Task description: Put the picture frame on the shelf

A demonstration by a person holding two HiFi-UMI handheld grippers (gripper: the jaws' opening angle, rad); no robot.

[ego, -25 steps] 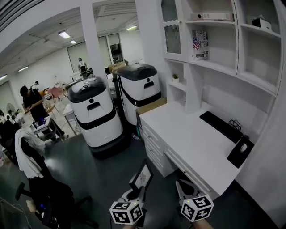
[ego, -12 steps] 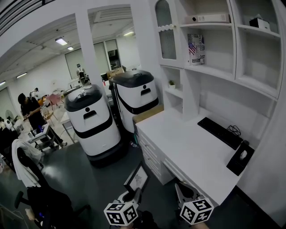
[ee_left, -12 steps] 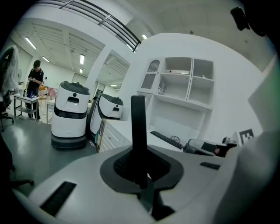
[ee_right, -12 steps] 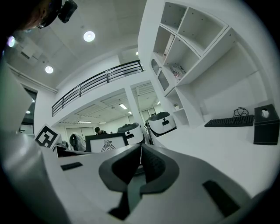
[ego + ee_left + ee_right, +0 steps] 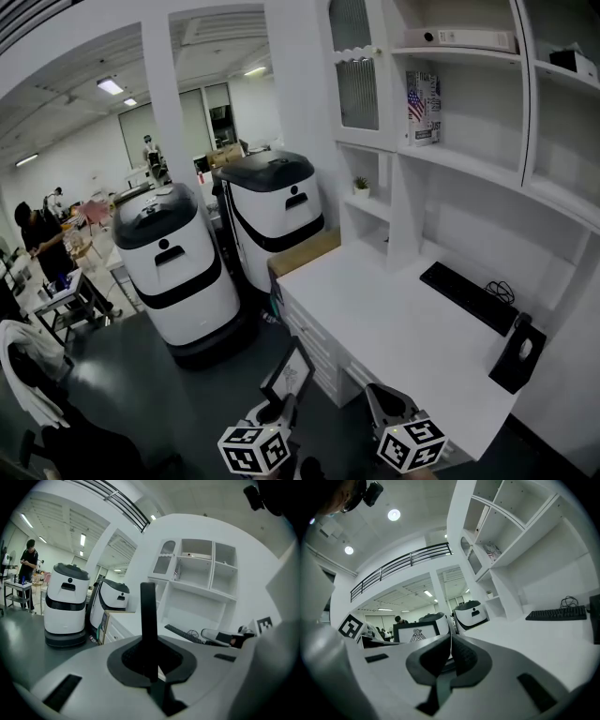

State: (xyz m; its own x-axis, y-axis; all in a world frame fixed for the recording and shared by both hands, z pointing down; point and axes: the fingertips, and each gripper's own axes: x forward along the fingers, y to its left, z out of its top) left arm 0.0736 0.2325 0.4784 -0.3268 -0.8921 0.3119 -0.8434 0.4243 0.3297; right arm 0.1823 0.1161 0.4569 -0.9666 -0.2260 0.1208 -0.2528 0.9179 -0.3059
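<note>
Frame [image 5: 292, 372]: clamped by its edge in left gripper [image 5: 278, 410]. Right gripper [image 5: 378, 394]: jaws together, empty. Change: desk [image 5: 394, 319] and shelf [image 5: 469, 164] now closer. Carry under way; placing not yet done.

The left gripper [image 5: 275, 411] and the right gripper [image 5: 380, 394] are both cut off by the head view's bottom edge, so the hands behind the fingers do not show. The picture frame [image 5: 292, 370] has its lower edge sunk out of sight between the left fingers [image 5: 126, 657], and from there it stands edge-on with its face unseen. Seen past the right fingers [image 5: 466, 656], the frame's bottom is hidden by that gripper's body. High ahead of the fingertips, the print on the flag-marked box [image 5: 423, 95] is too small to read.
</note>
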